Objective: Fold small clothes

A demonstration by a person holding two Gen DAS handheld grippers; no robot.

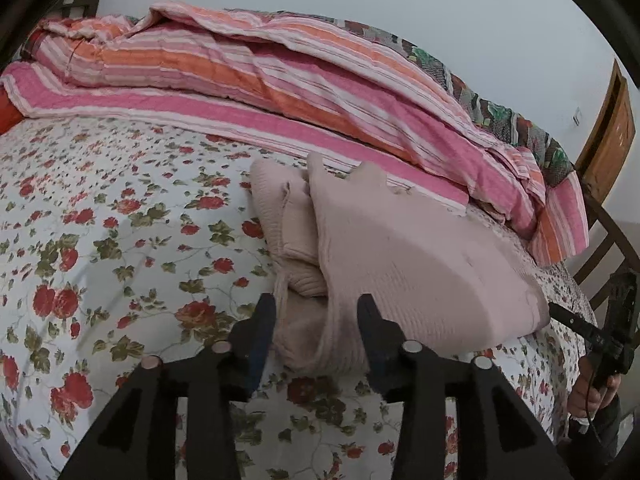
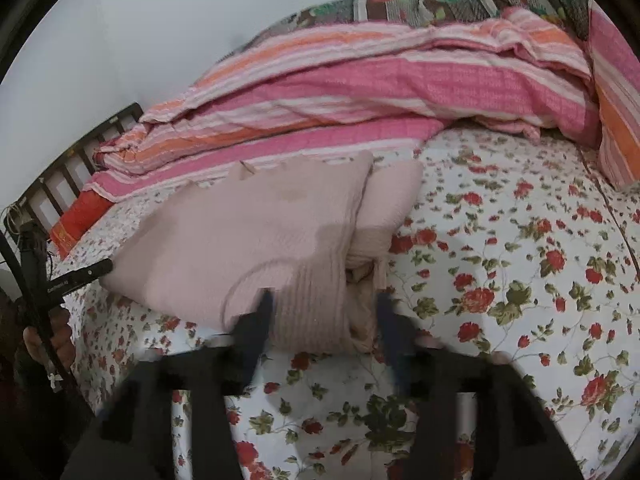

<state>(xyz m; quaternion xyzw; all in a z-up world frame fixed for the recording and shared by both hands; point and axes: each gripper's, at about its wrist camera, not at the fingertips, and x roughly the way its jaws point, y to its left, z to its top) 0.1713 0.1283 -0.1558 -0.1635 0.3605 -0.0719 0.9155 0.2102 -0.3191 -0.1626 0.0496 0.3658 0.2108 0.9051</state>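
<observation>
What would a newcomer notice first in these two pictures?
A pale pink knit garment, partly folded, lies in the middle of the floral bedsheet. Behind it, along the wall, a pink and orange striped quilt is bunched up. Both grippers' black fingers straddle the garment's near edge.

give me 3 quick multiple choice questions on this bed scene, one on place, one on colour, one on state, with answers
1. Where does the pink knit garment lie?
A on the floral sheet
B on a chair
C on the floor

2. What colours is the striped quilt?
A blue and grey
B pink, orange and white
C plain green

3. How does the left gripper stand?
A shut on the quilt
B out of view
C open, garment edge between its fingers

Answers:
1 A, floral sheet shows all round it.
2 B, its stripes show those.
3 C, gaps show beside both fingers.
</observation>
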